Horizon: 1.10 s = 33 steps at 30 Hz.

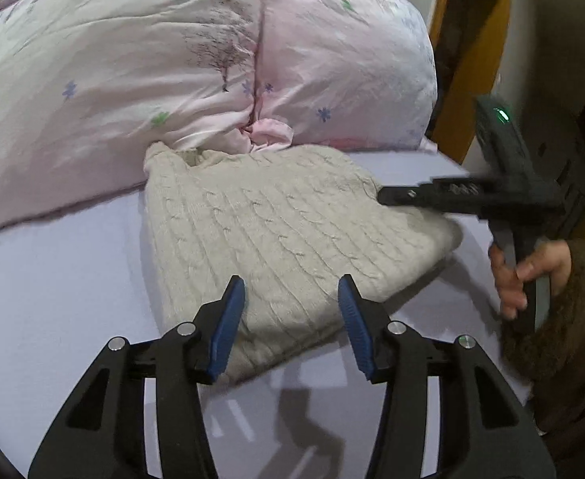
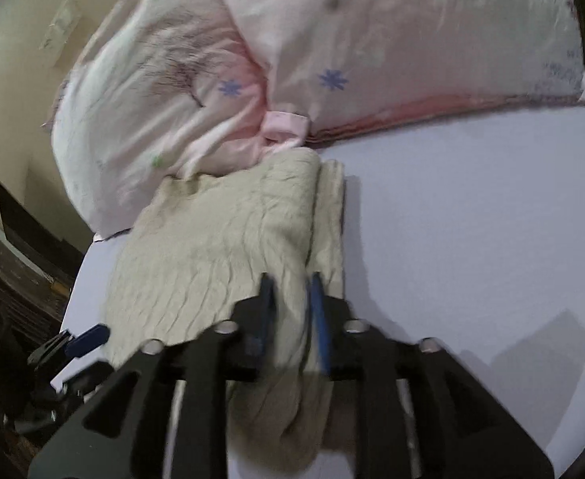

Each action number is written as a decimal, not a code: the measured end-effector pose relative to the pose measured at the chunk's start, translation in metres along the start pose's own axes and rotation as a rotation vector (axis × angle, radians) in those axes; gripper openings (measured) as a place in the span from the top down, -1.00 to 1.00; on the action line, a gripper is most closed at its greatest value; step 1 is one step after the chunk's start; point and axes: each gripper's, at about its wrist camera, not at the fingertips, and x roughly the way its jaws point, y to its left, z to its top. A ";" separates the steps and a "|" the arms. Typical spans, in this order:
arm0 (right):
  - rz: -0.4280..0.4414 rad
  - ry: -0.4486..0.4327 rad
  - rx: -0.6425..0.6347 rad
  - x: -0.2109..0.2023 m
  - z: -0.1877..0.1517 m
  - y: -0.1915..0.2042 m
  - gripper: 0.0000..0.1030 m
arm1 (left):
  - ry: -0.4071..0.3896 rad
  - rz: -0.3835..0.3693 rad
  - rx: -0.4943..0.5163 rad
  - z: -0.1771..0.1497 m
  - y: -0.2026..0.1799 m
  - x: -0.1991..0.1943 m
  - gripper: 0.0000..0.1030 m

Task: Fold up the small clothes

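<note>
Left wrist view: the left gripper (image 1: 292, 299) hung low over the near edge of the sweater (image 1: 276, 231), its blue-padded fingers (image 1: 228, 323) spread wide with nothing between them.
Right wrist view: the right gripper (image 2: 292, 303) had its fingers (image 2: 319, 319) drawn close together with a fold of the sweater (image 2: 212, 247) between them; motion blur hid whether the pads truly pinched the knit.
Sweater: a cream cable-knit piece, folded into a rough rectangle, lay flat on the sheet (image 1: 52, 299), its far end touching the duvet (image 1: 132, 60).
Right gripper from the left: its dark fingers lay over the sweater's right edge, and a bare hand (image 1: 524, 275) in a brown fuzzy sleeve (image 1: 564, 319) held the handle; a green light (image 1: 500, 113) glowed on its body.
Left gripper from the right: it showed at the sweater's lower left corner, one blue pad (image 2: 88, 339) visible.
Surface: a smooth pale lilac sheet covered the bed, with gripper shadows on it.
Duvet: pink, bunched in a tall heap along the far side, printed with small blue and green flowers and a dark tree.
Room: a cream wall (image 2: 12, 99) stood behind the bed in the right view, and orange-brown wood trim (image 1: 472, 80) rose beyond the duvet in the left view.
</note>
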 end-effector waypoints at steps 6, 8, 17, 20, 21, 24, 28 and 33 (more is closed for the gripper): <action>0.007 -0.131 -0.103 -0.063 -0.042 0.021 -0.97 | -0.015 0.124 -0.179 -0.029 0.019 -0.031 -0.83; -0.084 -0.090 -0.119 -0.058 -0.054 0.028 -0.97 | 0.026 0.205 -0.194 -0.036 0.018 -0.026 -0.94; -0.307 0.088 -0.197 0.000 -0.082 0.058 -0.96 | 0.150 0.344 -0.128 -0.043 0.010 0.013 -0.97; -0.378 0.103 -0.258 0.009 -0.087 0.069 -0.96 | 0.181 0.356 -0.138 -0.044 0.012 0.019 -0.97; -0.388 0.102 -0.268 0.012 -0.090 0.071 -0.96 | 0.193 0.359 -0.144 -0.046 0.013 0.021 -0.97; -0.382 0.099 -0.260 0.011 -0.091 0.069 -0.97 | 0.208 0.382 -0.135 -0.048 0.013 0.025 -0.97; -0.383 0.097 -0.262 0.011 -0.093 0.067 -0.97 | 0.216 0.389 -0.109 -0.051 0.008 0.026 -0.97; -0.378 0.098 -0.267 0.013 -0.092 0.067 -0.97 | 0.216 0.388 -0.109 -0.052 0.008 0.026 -0.97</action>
